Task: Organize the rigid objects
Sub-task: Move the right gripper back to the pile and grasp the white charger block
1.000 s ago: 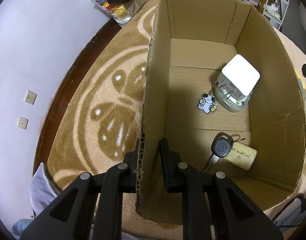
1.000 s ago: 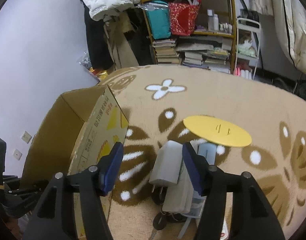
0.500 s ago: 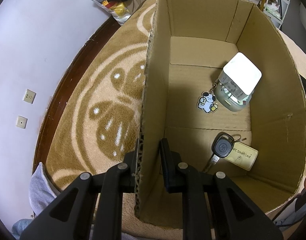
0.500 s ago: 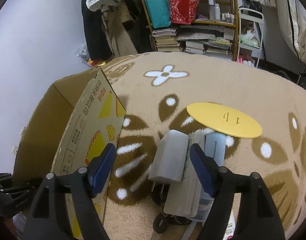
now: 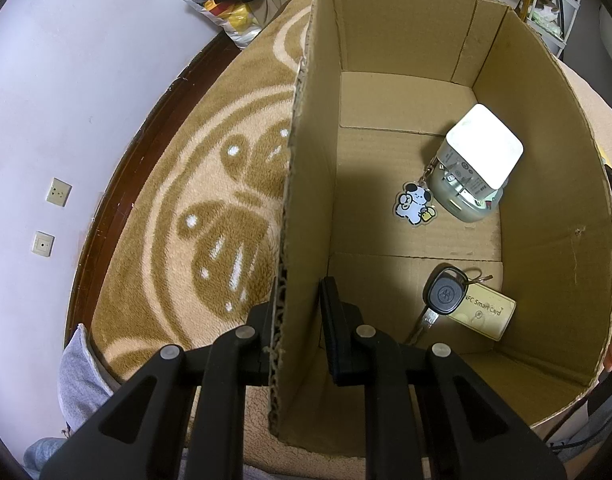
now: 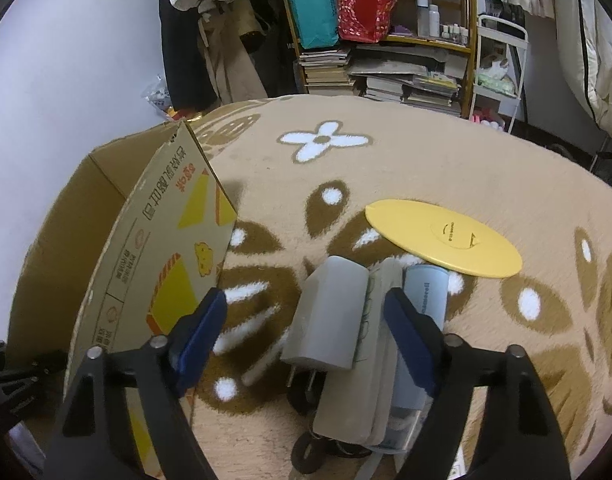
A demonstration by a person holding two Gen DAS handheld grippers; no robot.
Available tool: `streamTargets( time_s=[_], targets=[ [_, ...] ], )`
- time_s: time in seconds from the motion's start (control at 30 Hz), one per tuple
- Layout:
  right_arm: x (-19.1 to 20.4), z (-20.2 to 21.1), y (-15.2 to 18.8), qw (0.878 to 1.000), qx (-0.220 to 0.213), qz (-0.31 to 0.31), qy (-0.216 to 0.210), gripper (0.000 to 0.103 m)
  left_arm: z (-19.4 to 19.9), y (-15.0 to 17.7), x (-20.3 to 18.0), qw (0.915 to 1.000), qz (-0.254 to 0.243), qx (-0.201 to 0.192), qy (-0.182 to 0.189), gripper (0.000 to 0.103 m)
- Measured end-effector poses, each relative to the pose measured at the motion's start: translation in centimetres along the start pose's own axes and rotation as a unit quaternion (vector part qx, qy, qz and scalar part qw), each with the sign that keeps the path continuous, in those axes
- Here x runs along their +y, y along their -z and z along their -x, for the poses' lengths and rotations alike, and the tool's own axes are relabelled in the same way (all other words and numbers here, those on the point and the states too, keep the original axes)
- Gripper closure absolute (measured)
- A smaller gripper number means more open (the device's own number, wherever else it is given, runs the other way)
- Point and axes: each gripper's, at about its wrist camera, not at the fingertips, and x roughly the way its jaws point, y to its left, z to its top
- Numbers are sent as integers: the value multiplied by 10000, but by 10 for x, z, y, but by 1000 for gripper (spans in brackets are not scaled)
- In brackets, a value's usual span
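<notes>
Two tools: left tool (image 5: 302, 312) straddles box wall (image 5: 306, 200), grip unclear; right tool (image 6: 306, 332) gapes over half-hidden charger (image 6: 326, 316).

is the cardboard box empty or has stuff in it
Not empty. On the floor of the cardboard box lie a car key, a dog keychain and a white adapter.

The right gripper (image 6: 306, 328) hangs above the carpet (image 6: 406, 168) with its blue fingers (image 6: 202, 328) spread wide. Between them lies a gray charger (image 6: 326, 316), its prongs pointing toward the camera. The charger rests on a flat gray pouch (image 6: 362, 380), and a light blue tube (image 6: 422, 320) lies just beside it, partly behind the right finger. A yellow round lid (image 6: 442, 236) lies on the carpet behind the tube. At the left stands a cardboard box (image 6: 146, 252). A bookshelf (image 6: 386, 40) stands in the background.
</notes>
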Motion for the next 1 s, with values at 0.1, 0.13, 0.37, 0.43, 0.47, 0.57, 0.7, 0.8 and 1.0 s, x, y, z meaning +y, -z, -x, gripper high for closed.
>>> streamTargets(
  time_s=[0.1, 0.13, 0.37, 0.43, 0.47, 0.57, 0.7, 0.8, 1.0],
  targets=[
    [-1, 0, -2, 10000, 7, 38, 50, 30, 0, 0, 0, 10000, -1, 0, -1, 86],
    [-2, 0, -3, 10000, 14, 23, 46, 32, 0, 0, 0, 10000, 0, 2, 1, 86],
    [-5, 0, -7, 9995, 127, -116, -274, 43, 0, 0, -1, 10000, 2, 7, 1, 86],
    [-3, -4, -6, 9996, 192, -103, -162, 43, 0, 0, -1, 10000, 2, 8, 3, 86],
    [-3, -5, -5, 9997, 201, -131, -106, 43, 0, 1, -1, 10000, 4, 10, 8, 86],
    [-5, -5, -3, 9995, 172, -270, -35, 43, -1, 1, -1, 10000, 5, 12, 10, 86],
    [-2, -8, -4, 9994, 226, -237, 64, 43, -1, 2, -1, 10000, 3, 15, 13, 86],
    [1, -12, -6, 9990, 336, -237, 155, 43, -1, 2, -3, 10000, -13, 14, 7, 86],
    [-11, -10, -9, 9962, 327, -768, -259, 41, -1, 3, -3, 10000, -19, 6, -7, 86]
  ],
)
